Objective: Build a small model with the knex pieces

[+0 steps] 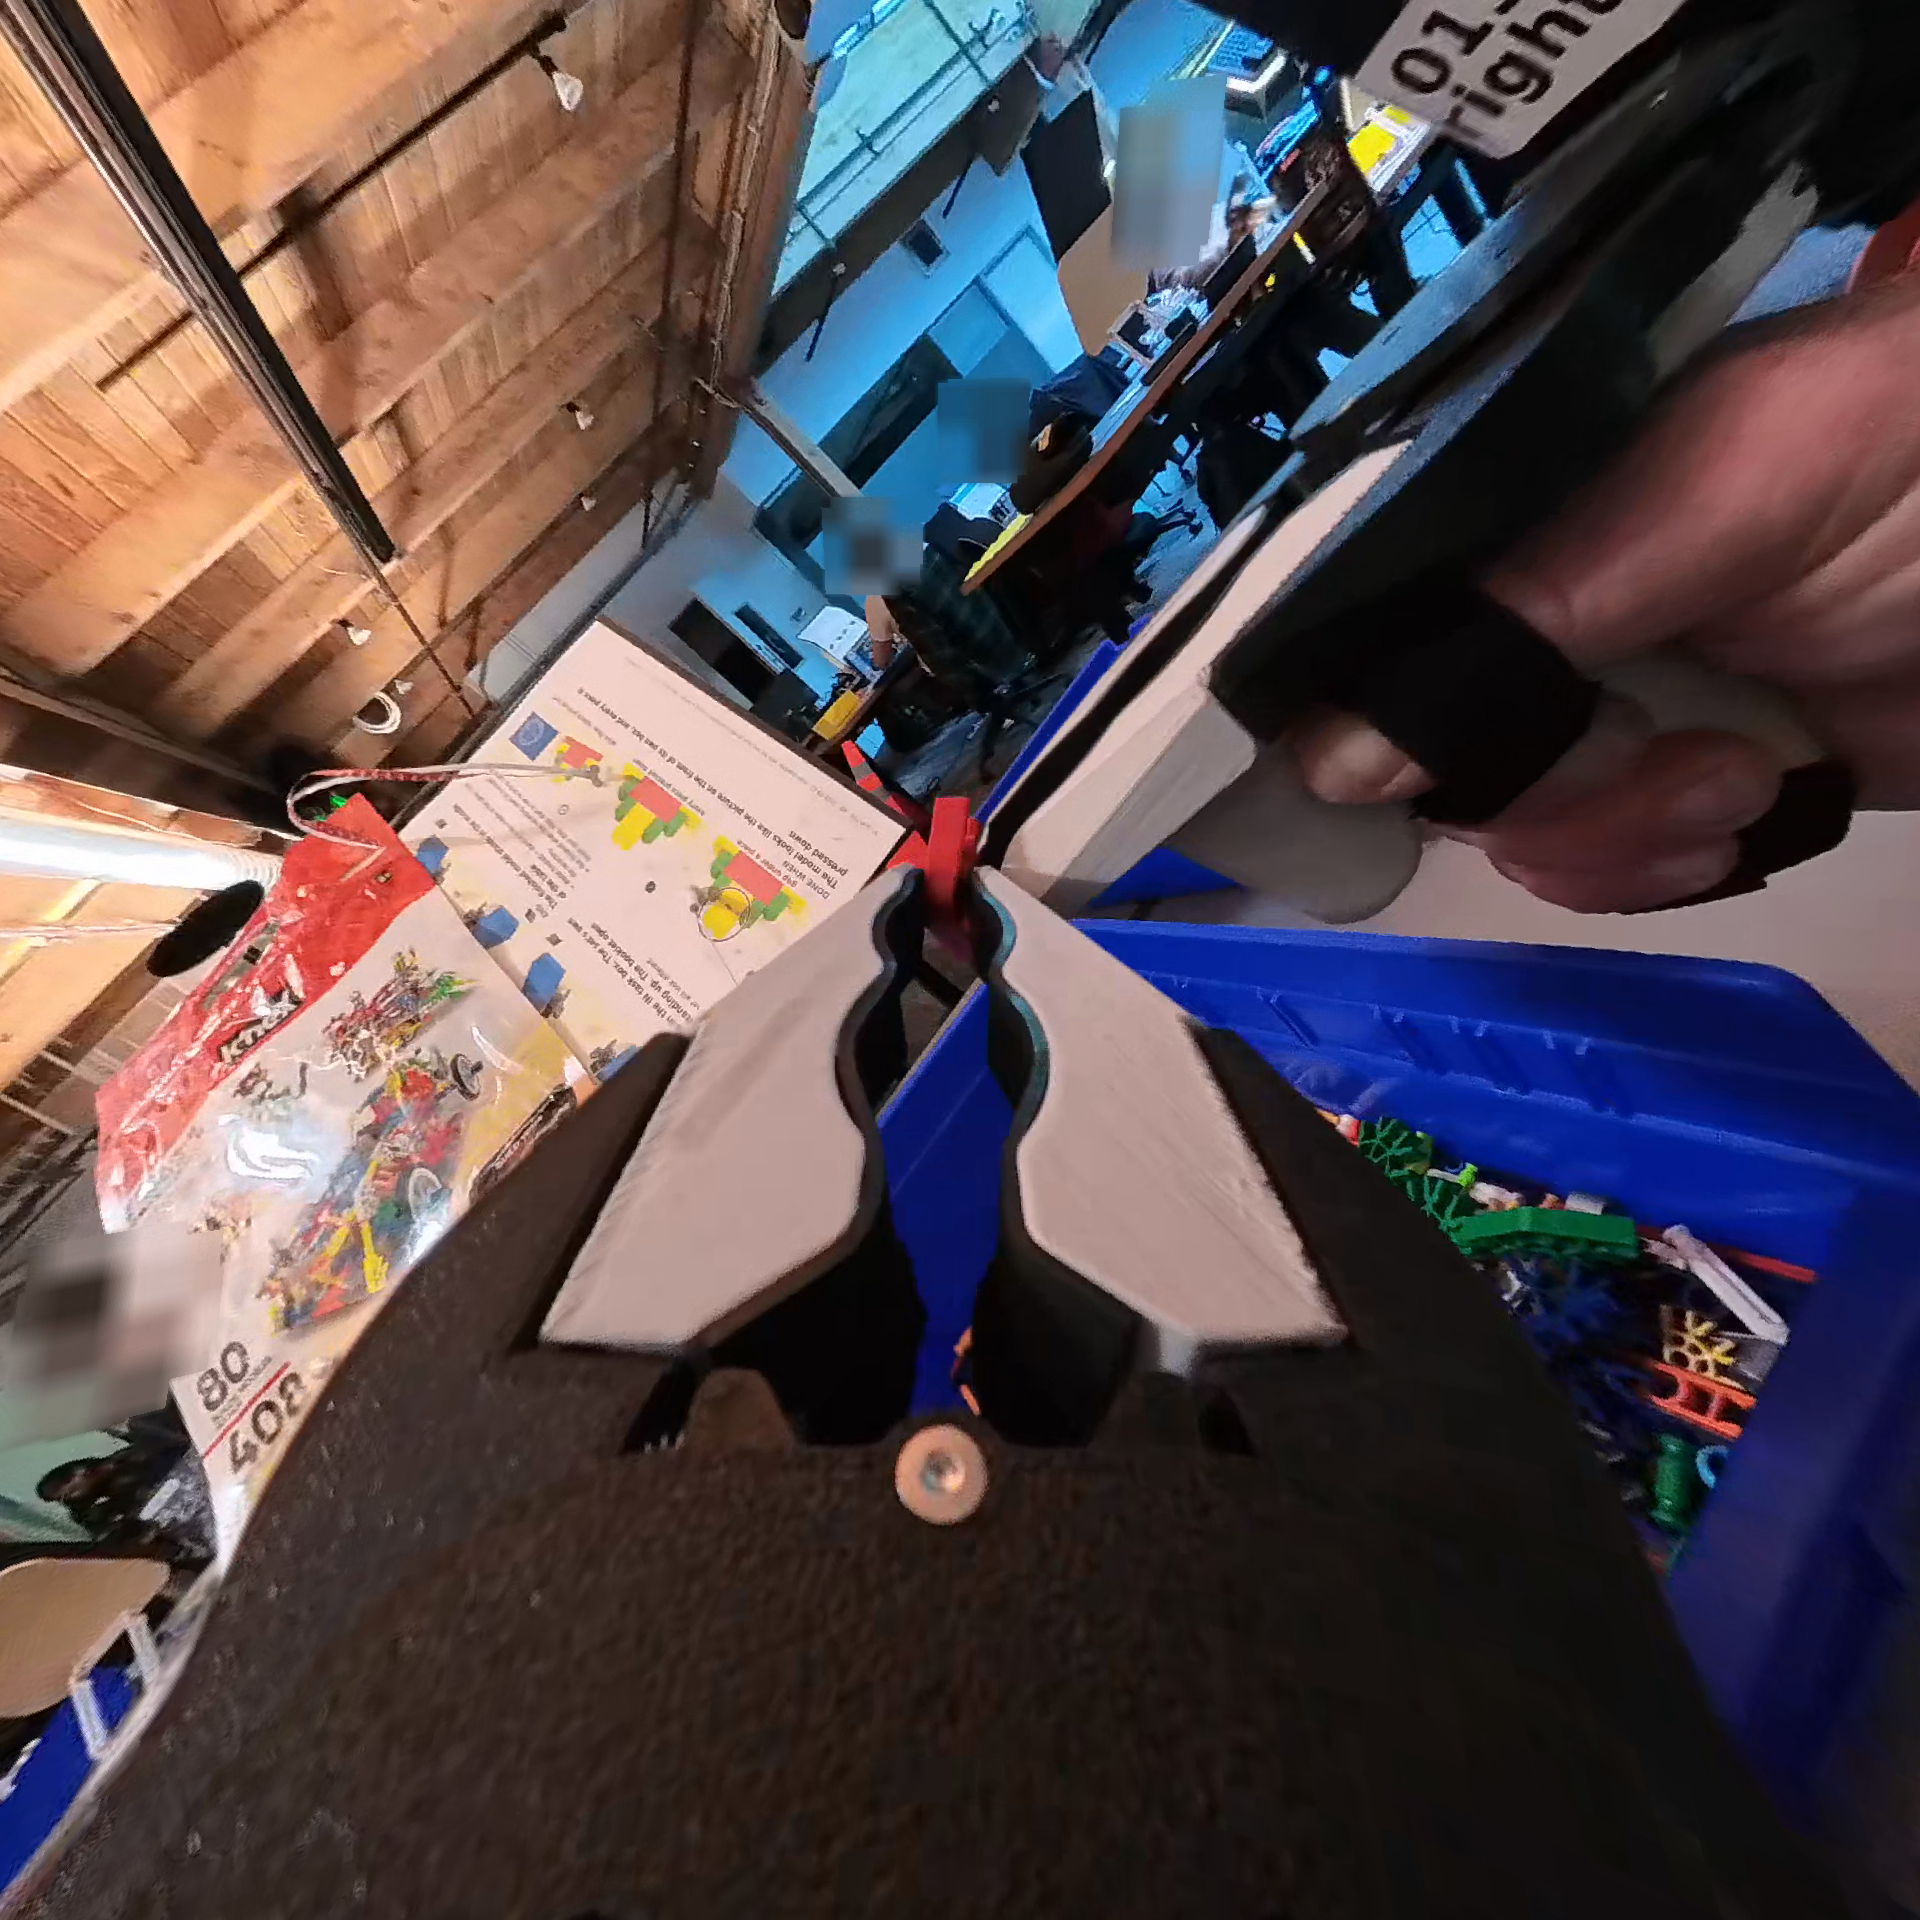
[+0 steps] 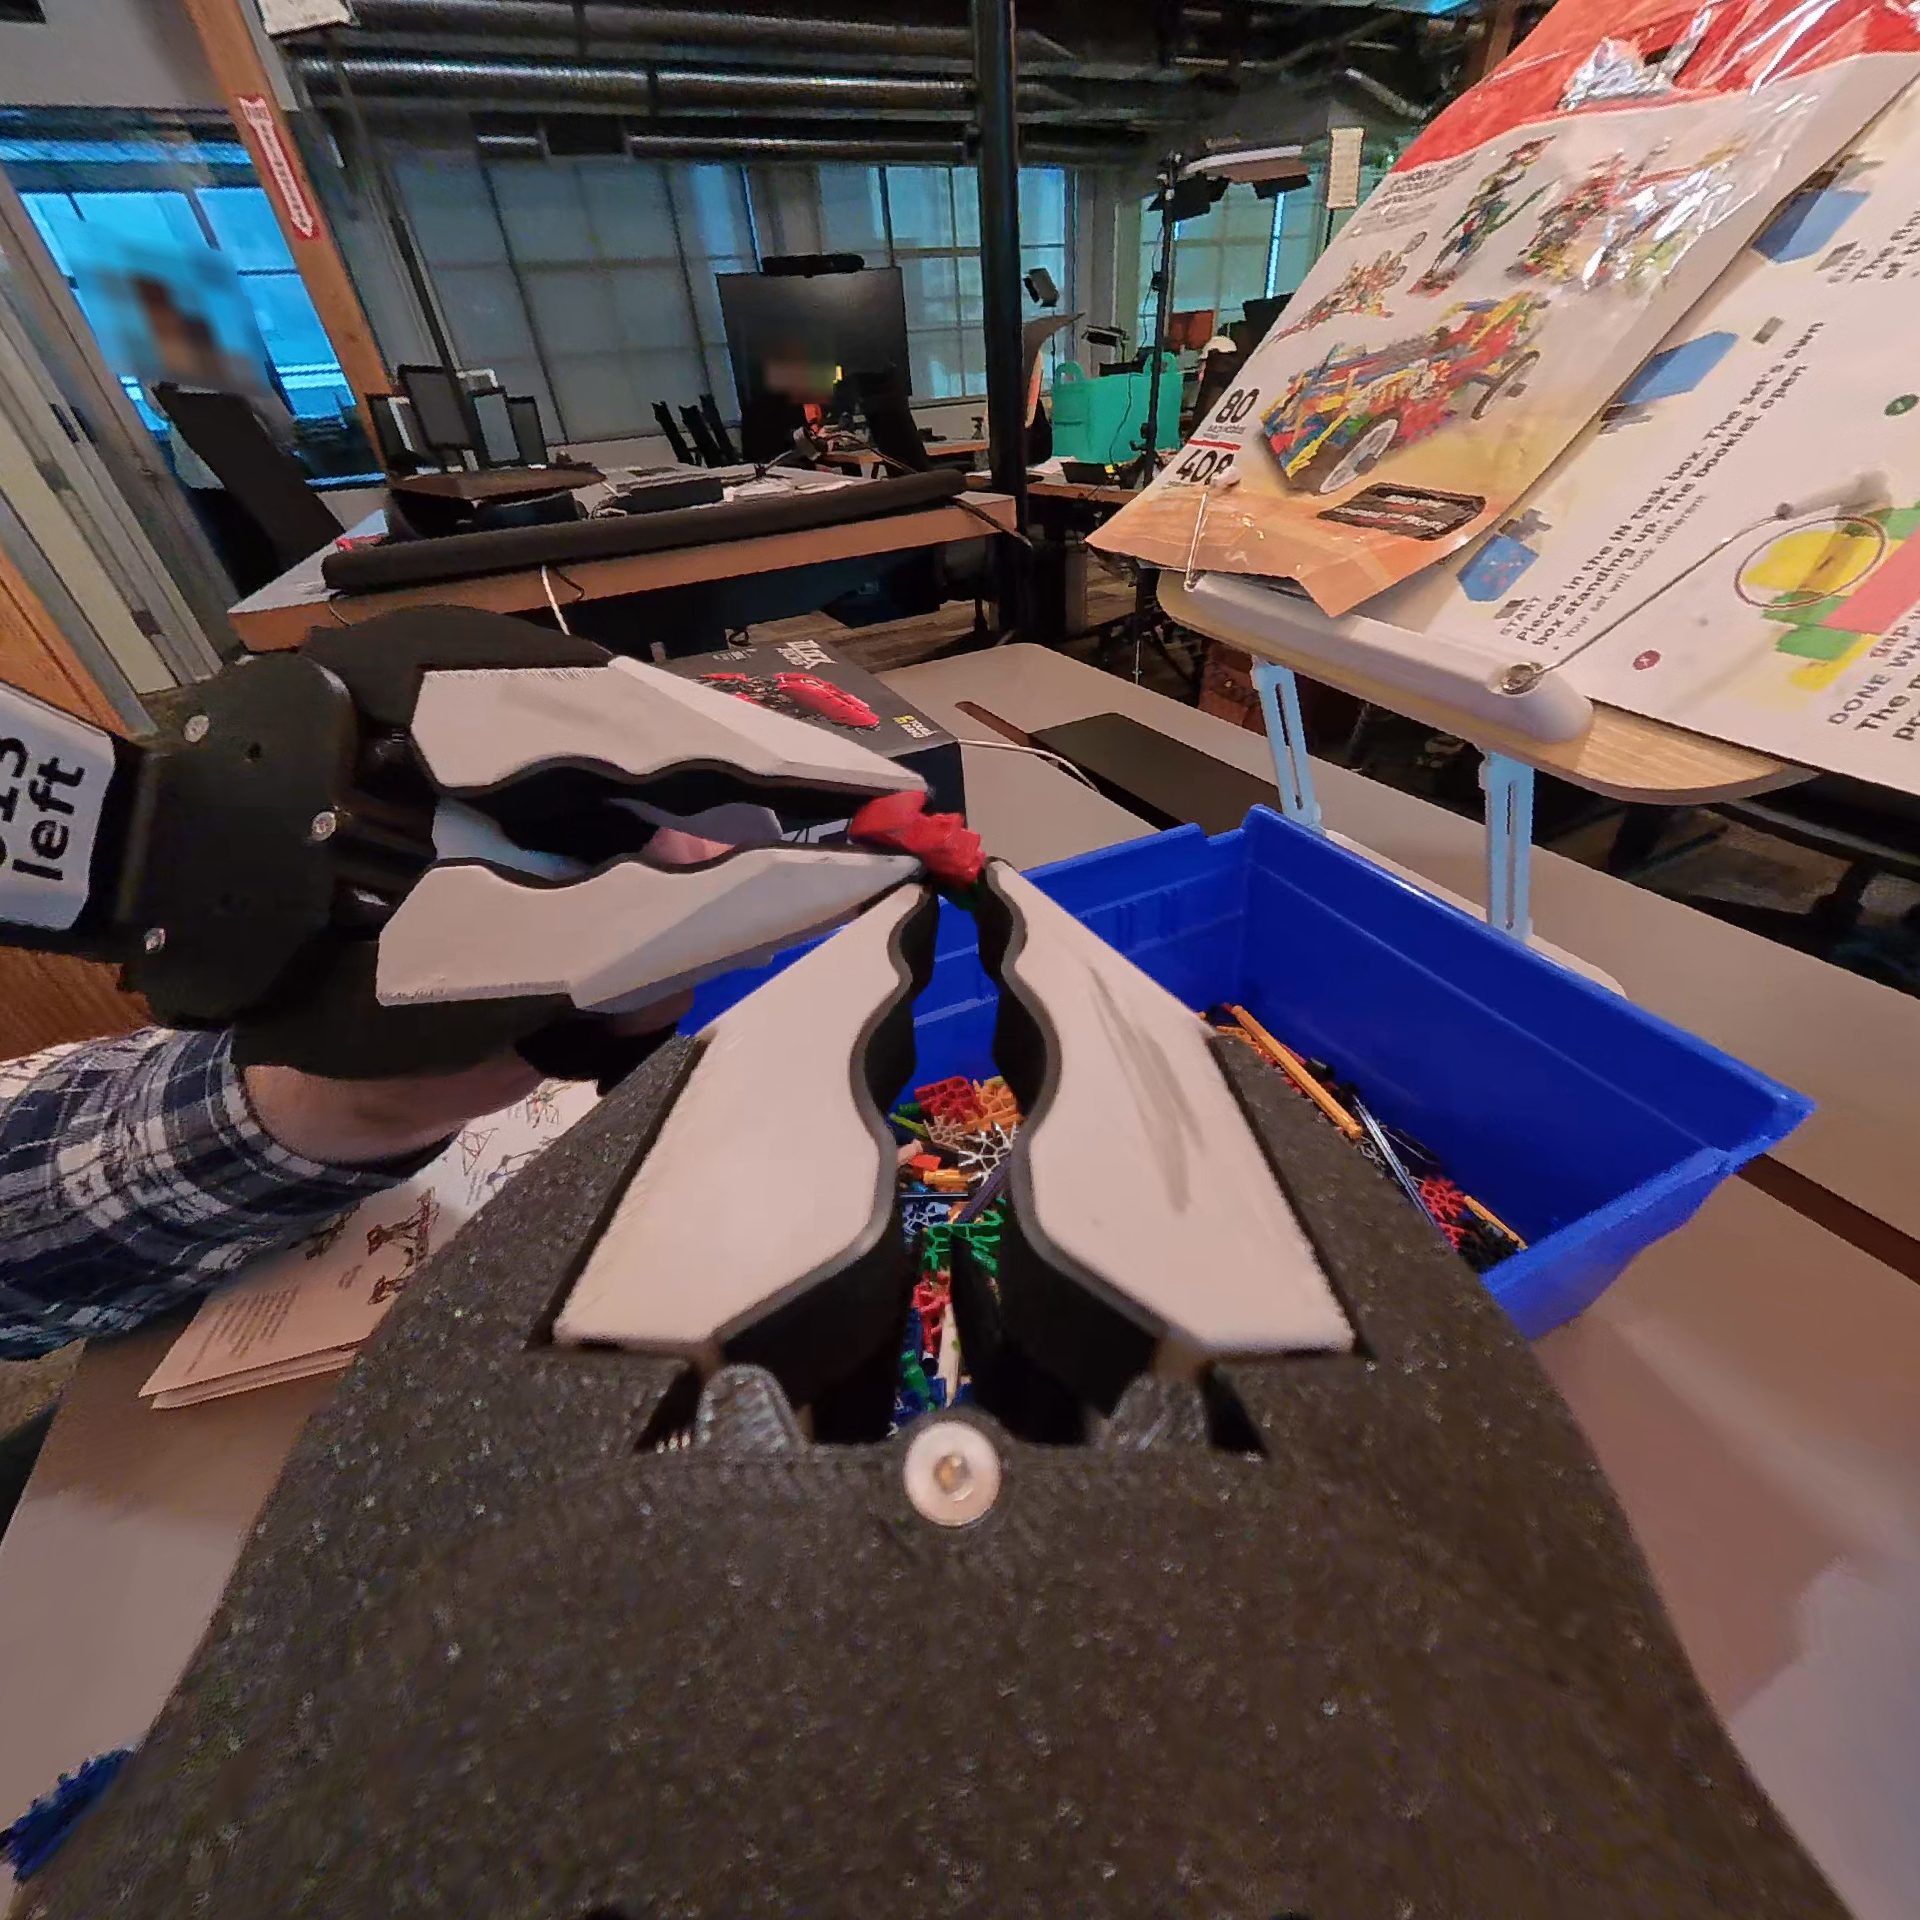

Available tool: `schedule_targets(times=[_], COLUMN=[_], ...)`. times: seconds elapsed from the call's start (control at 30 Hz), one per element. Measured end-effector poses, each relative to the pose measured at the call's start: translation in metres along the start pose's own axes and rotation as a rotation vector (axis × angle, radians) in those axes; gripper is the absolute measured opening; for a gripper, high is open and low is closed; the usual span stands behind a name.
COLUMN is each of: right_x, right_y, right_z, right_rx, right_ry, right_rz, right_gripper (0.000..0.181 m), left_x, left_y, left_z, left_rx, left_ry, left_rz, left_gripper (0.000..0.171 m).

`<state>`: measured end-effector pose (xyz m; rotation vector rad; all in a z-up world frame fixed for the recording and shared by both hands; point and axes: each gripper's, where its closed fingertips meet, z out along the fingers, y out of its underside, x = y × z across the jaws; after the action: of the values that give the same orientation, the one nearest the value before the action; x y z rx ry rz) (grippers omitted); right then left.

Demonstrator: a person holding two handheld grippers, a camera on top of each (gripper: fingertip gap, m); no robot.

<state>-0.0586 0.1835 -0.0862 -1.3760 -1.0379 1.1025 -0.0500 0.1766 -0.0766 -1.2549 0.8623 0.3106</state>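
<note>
Blue plastic bin [image 2: 1455, 1049] of mixed colourful construction pieces [image 2: 956, 1143] sits below both your grippers. Above its near rim, your left gripper [image 1: 948, 883] is clamped on a small red plastic connector piece [image 2: 920, 831]; your right gripper [image 2: 958, 896] pinches the same piece's lower end.

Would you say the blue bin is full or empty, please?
Partly filled: the blue bin holds a jumble of colourful construction pieces on its bottom, well below the rim.

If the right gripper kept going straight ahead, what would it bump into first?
Probably the red piece right at the right gripper's tips, pinched in the left gripper. Beyond that comes the blue bin's far wall, though depth is unclear.
</note>
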Motion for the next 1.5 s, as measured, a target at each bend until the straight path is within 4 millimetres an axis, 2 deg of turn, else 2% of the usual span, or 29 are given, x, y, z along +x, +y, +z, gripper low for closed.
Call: schedule_targets(times=[0.1,0.2,0.33,0.57,0.63,0.8,0.97,1.3,1.43,1.5], right_x=[0.002,0.002,0.005,0.008,0.005,-0.021,-0.038,-0.073,-0.09,-0.091], right_y=[0.002,0.0,0.0,0.002,0.0,-0.015,-0.019,-0.032,-0.028,-0.025], right_z=[0.001,0.002,0.002,0.002,0.001,-0.007,-0.016,-0.033,-0.035,-0.032], right_rx=[-0.009,-0.017,-0.01,-0.008,-0.002,0.069,0.099,0.188,0.184,0.167], right_ry=[0.035,0.068,0.104,0.111,0.094,-0.09,-0.24,-0.464,-0.552,-0.544], right_rz=[-0.014,-0.052,-0.024,-0.006,-0.027,-0.118,-0.12,-0.125,-0.142,-0.152], right_gripper=[0.003,0.004,0.003,0.003,0.004,0.004,0.004,0.003,0.003,0.003], left_x=[0.0,-0.004,-0.003,-0.003,-0.004,-0.012,-0.011,-0.007,0.007,0.01], left_y=[0.003,0.003,0.005,0.007,0.002,-0.024,-0.036,-0.068,-0.079,-0.082], left_z=[0.001,-0.001,0.001,0.002,0.0,-0.017,-0.029,-0.054,-0.064,-0.063], left_rx=[-0.021,0.006,-0.06,-0.067,-0.011,0.228,0.329,0.493,0.519,0.532], left_ry=[-0.027,0.007,-0.091,-0.112,-0.046,0.327,0.567,0.837,0.987,0.972], left_rz=[0.036,-0.064,0.106,0.11,-0.031,-0.611,-0.87,-1.026,-1.046,-1.018], left_gripper=[0.004,0.004,0.004,0.004,0.004,0.003,0.003,0.003,0.004,0.003])
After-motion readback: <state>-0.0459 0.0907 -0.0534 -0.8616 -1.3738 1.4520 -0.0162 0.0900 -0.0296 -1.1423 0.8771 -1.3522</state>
